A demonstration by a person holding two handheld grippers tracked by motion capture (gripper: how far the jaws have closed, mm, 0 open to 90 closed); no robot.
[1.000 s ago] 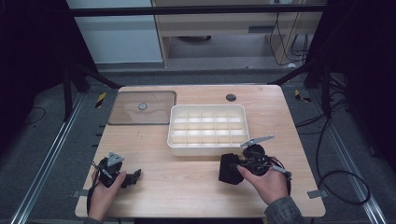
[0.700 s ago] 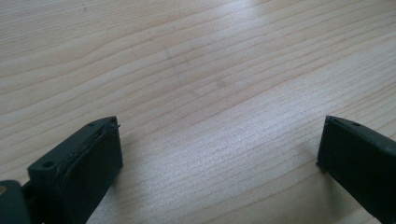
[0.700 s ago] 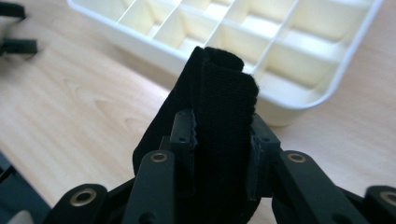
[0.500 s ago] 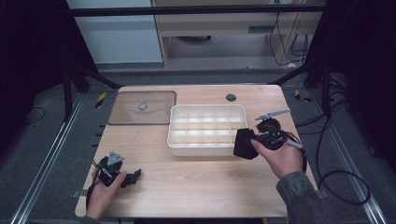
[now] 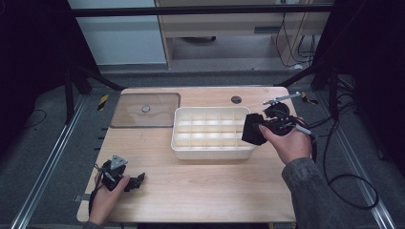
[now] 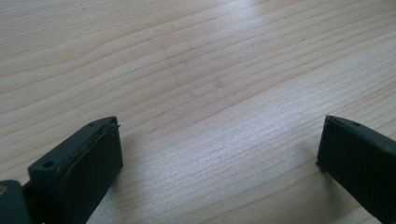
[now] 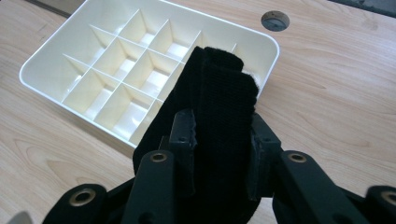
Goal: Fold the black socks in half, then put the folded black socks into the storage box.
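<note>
1. Black folded cloth (image 7: 219,121) is clamped between the jaws of my right gripper (image 5: 258,130); both pads press on its sides, and it stands upright between them in the right gripper view.
2. My right hand (image 5: 286,143) holds this gripper above the table (image 5: 205,191), at about 3 o'clock of the white tray (image 5: 210,151) in the high view.
3. In the high view the cloth (image 5: 253,130) covers the right edge of the tray, so it hangs over that rim. I cannot tell if it touches the rim.
4. In the right gripper view the tray (image 7: 51,70) lies at about 11 o'clock from the cloth. Its compartments are divided by thin white walls.
5. A round dark hole (image 7: 274,20) in the table top is at 1 o'clock from the cloth in that view.
6. My left gripper (image 5: 128,181) rests low at the near left part of the table, at about 7 o'clock from the tray and well apart from it. My left hand (image 5: 107,200) holds it.
7. In the left gripper view its jaws stand wide apart, with bare wood (image 6: 210,93) between them and no object in the gap.
8. A transparent lid (image 5: 145,109) with a small round knob lies flat at 10 o'clock from the tray, just beside its far left corner.
</note>
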